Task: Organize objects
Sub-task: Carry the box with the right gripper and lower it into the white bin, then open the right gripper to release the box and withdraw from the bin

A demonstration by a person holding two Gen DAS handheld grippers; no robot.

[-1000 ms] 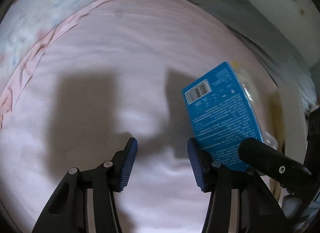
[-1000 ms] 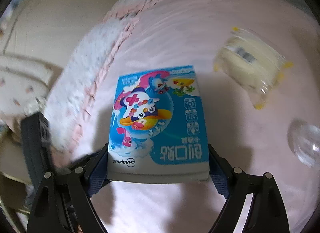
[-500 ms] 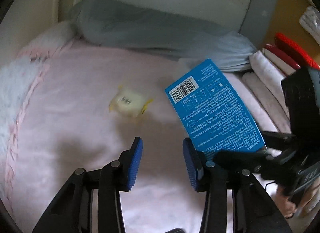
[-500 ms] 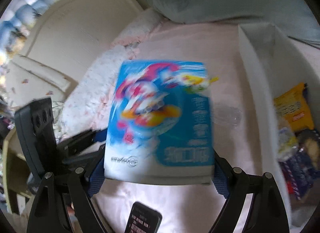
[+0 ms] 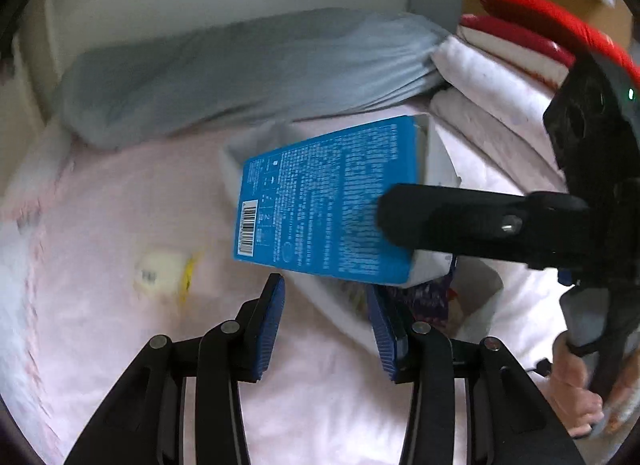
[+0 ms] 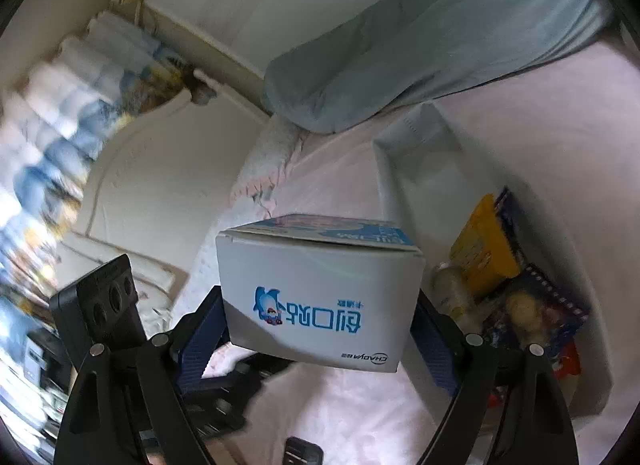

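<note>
My right gripper [image 6: 318,339] is shut on a blue-and-white band-aid box [image 6: 320,297] and holds it in the air beside a white storage box [image 6: 404,153]. In the left wrist view the band-aid box [image 5: 328,201] shows its blue back with a barcode, held by the right gripper's black finger [image 5: 440,217] above the white storage box [image 5: 438,157]. My left gripper [image 5: 326,317] is open and empty, low over the pink bedsheet. A small yellow-white packet [image 5: 162,273] lies on the sheet to its left.
The white storage box holds a yellow packet [image 6: 482,249] and several snack packs [image 6: 532,313]. A grey pillow [image 5: 240,73] lies at the back. Folded white and red towels [image 5: 512,61] are stacked at the right. A dark phone [image 6: 304,451] lies below.
The right gripper has carried the band-aid box up off the sheet and over to the white storage box, tilting it. The left gripper has swung to face the pillow and storage box.
</note>
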